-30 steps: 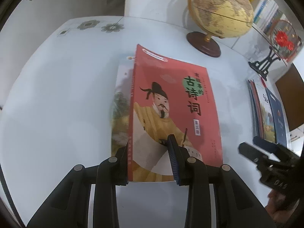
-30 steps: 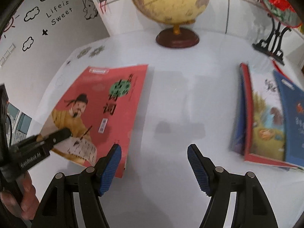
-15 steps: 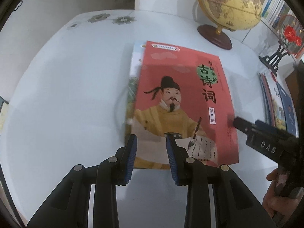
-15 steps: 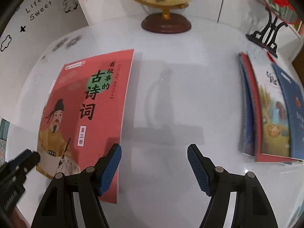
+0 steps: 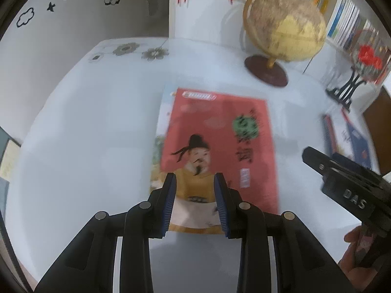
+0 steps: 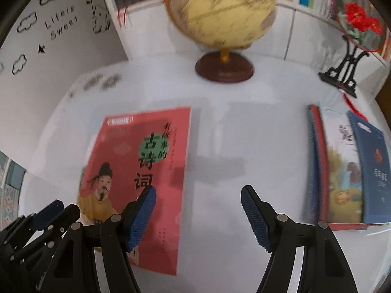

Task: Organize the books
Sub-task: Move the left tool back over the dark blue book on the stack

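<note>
I've let go of the red book [image 5: 220, 146]; it lies flat atop another. My left gripper [image 5: 195, 201] hangs unclenched above it, right gripper [image 6: 198, 216] empty too. Next stack's at three o'clock [image 6: 342, 171].

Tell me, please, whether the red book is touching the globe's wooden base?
Apart. In the right wrist view, bare white table separates the red book from the globe's base; the left wrist view shows the same gap.

- A book [image 6: 136, 171] is lying flat on the table [image 6: 220, 146], on top of another book [image 5: 162, 122].
- A stack of books [image 6: 342, 168] is lying well to its right.
- A globe [image 6: 220, 12] is standing behind, a stand [image 6: 347, 70] to its right.
</note>
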`<state>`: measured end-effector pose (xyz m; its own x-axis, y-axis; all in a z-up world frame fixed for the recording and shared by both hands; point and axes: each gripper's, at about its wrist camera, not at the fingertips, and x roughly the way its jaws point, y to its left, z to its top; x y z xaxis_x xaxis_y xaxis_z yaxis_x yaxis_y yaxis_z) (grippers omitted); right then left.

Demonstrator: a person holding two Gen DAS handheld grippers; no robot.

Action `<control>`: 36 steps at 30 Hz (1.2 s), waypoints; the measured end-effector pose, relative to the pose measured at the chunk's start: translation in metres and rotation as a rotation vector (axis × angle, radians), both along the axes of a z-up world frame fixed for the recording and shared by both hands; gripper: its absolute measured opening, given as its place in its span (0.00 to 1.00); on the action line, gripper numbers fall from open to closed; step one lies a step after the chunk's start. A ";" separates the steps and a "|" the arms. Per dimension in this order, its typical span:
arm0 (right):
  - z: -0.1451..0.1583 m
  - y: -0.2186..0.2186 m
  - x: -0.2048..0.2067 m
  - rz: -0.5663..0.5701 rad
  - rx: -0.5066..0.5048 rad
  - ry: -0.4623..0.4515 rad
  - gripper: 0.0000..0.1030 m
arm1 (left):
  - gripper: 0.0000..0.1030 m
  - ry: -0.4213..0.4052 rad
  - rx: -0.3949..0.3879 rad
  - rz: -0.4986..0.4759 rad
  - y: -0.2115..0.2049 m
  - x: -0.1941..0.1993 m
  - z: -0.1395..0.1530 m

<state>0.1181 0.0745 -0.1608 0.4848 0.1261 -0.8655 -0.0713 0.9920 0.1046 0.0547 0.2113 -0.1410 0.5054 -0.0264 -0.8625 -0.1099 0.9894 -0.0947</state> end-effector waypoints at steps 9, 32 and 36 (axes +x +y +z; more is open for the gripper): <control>0.055 -0.069 -0.020 -0.054 0.116 -0.134 0.69 | 0.28 -0.031 -0.002 -0.147 -0.091 0.004 0.028; 0.068 -0.285 -0.052 -0.223 -0.008 -0.133 0.69 | 0.28 0.002 0.011 -0.310 -0.306 -0.004 0.045; 0.076 -0.307 -0.054 -0.210 -0.056 -0.158 0.69 | 0.28 -0.006 0.012 -0.322 -0.330 -0.003 0.047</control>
<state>0.0640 -0.2322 -0.0848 0.6246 -0.0380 -0.7801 0.1260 0.9906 0.0526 0.0522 -0.1186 -0.0936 0.4780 -0.1758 -0.8606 0.2100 0.9742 -0.0823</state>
